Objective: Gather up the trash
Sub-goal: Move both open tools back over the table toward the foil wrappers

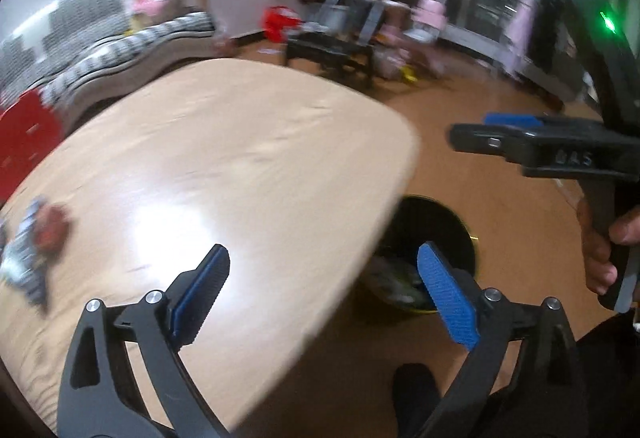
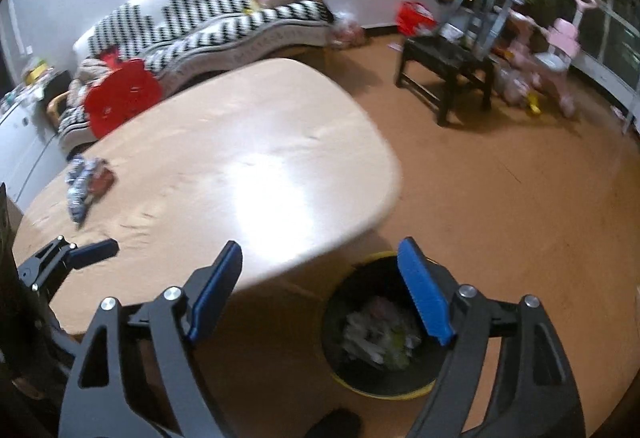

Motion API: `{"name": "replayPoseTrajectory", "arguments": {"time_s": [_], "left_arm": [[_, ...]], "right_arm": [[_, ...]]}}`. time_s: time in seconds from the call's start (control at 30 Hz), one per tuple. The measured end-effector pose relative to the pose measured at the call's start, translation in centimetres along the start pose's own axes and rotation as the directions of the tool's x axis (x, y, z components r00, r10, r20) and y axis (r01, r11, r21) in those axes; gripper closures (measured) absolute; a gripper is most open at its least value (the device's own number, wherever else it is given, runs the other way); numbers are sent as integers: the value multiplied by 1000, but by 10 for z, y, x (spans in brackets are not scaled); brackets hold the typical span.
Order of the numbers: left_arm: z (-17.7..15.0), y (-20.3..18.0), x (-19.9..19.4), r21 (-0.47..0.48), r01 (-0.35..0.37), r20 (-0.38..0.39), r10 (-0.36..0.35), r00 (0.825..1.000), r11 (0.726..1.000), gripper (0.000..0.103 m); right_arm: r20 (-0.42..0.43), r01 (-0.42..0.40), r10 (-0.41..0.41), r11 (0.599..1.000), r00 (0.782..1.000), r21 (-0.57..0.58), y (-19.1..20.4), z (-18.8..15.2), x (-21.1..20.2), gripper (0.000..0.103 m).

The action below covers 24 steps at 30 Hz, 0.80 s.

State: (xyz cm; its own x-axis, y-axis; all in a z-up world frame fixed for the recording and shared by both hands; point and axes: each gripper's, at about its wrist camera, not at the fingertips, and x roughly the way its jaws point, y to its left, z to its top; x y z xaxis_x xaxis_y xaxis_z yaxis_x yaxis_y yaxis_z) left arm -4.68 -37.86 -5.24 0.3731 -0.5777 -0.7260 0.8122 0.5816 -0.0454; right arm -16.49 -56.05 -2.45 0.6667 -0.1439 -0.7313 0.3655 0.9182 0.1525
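I have both tools spread wide and empty: left tool (image 1: 324,294), right tool (image 2: 320,290). The crumpled wrapper (image 2: 86,180) lies at the bench's (image 2: 248,142) far left, long axis running away from me. The bin (image 2: 380,334) stands on the floor beside the bench.

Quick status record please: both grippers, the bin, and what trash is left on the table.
left gripper: open, empty
right gripper: open, empty
trash bin: on the floor by the table edge, black liner, crumpled trash inside
table: wooden top
remaining trash: crumpled wrappers on the table's far left side
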Motion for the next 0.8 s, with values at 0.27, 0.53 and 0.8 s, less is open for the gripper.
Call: {"name": "replayPoseTrajectory", "arguments": {"time_s": [0.27, 0.53, 0.8], "left_arm": [[-46, 153, -88, -243, -235, 4, 243, 970, 941, 11], [-103, 259, -163, -441, -360, -26, 389, 921, 822, 11], [-131, 314, -174, -511, -414, -93, 430, 898, 754, 10]], "right_arm": [[-17, -152, 151, 976, 988, -159, 154, 29, 30, 25], [-99, -262, 244, 929, 965, -263, 285, 30, 75, 25], [-177, -303, 259, 901, 950, -309, 371, 23, 131, 25]]}}
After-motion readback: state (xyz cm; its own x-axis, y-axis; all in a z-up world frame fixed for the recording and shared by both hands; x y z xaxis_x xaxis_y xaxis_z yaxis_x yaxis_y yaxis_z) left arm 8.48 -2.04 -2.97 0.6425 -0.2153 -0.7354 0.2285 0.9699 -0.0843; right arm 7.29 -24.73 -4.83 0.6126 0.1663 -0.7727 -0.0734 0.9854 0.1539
